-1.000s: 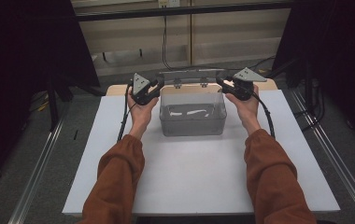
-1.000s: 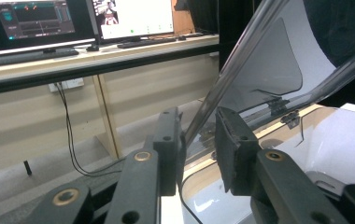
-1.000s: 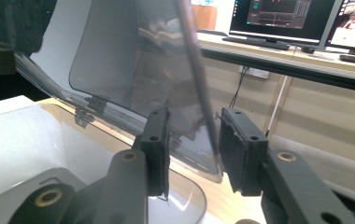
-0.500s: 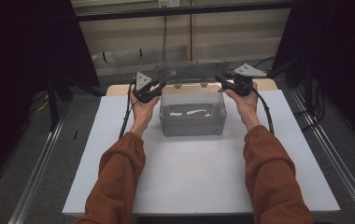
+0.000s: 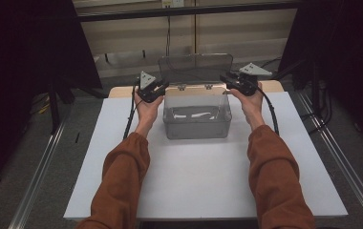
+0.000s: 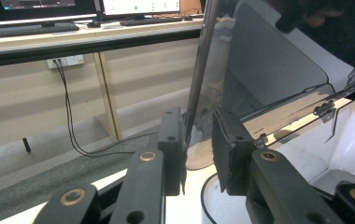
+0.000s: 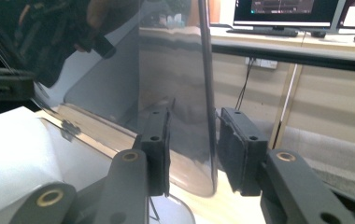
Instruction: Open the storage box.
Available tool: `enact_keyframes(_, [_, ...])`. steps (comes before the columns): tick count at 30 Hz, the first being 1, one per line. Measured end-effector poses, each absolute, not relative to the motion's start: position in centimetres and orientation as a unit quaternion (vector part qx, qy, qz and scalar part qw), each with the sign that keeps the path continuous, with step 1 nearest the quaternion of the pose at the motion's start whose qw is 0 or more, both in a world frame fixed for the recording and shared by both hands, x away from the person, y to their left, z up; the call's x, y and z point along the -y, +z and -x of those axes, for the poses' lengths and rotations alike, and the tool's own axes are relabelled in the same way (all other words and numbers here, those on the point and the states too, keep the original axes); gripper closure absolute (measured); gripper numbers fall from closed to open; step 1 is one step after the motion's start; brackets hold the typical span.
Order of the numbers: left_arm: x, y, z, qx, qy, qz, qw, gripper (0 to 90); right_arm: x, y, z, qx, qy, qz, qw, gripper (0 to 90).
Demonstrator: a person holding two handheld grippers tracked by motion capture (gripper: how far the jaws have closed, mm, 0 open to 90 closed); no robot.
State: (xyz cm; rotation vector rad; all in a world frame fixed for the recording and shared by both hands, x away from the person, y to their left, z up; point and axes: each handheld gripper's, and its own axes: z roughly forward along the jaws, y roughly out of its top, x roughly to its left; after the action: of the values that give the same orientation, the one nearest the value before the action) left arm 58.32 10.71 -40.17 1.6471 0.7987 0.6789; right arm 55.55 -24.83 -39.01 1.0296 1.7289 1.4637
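**High view.** Shows the box (image 5: pixel 196 125) at the far middle of the table (image 5: pixel 194 191), with something pale lying inside. Shows the lid (image 5: pixel 196 67) standing upright on the hinges (image 5: pixel 195 87) at the rear wall. Compare with one second ago: lay low over the box then, stood part-raised half a second ago, stands fully up now. Places the left gripper (image 5: pixel 163 86) at the lid's left edge and the right gripper (image 5: pixel 225 78) at its right edge, both at the level of the box rim.

**Left gripper view.** Looks along the left gripper (image 6: pixel 199 140) at the lid (image 6: pixel 269 60) edge-on. Has the edge between the jaws, touching the left-hand pad; leaves a visible gap to the other pad. Has just narrowed a little further, so read as clamped on the lid.

**Right gripper view.** Looks along the right gripper (image 7: pixel 192 140) with the lid (image 7: pixel 175 70) edge between the jaws, nearer the right-hand pad. Stands at a narrow setting; cannot tell whether either pad presses.

**Meaning for the work.** Judge the opening as essentially done. Expect the next step to be letting go, provided the lid stays up unaided; watch for it falling shut.
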Motion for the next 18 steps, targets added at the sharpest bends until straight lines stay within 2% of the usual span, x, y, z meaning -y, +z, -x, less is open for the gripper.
enact_keyframes(4, [-10.9,-40.0,-58.7,-0.342,0.276,-0.700,0.563,75.6,24.7,-39.7,-55.8,-0.662,0.555,-0.393,0.314,64.2])
enact_keyframes(10, [-10.8,-39.9,-59.1,-0.346,0.269,-0.703,0.560,75.0,25.3,-40.3,-56.3,-0.657,0.562,-0.399,0.306,73.1])
enact_keyframes(18, [-10.5,-39.7,-59.7,-0.362,0.255,-0.705,0.554,71.3,25.4,-40.3,-56.9,-0.656,0.561,-0.407,0.298,75.9])
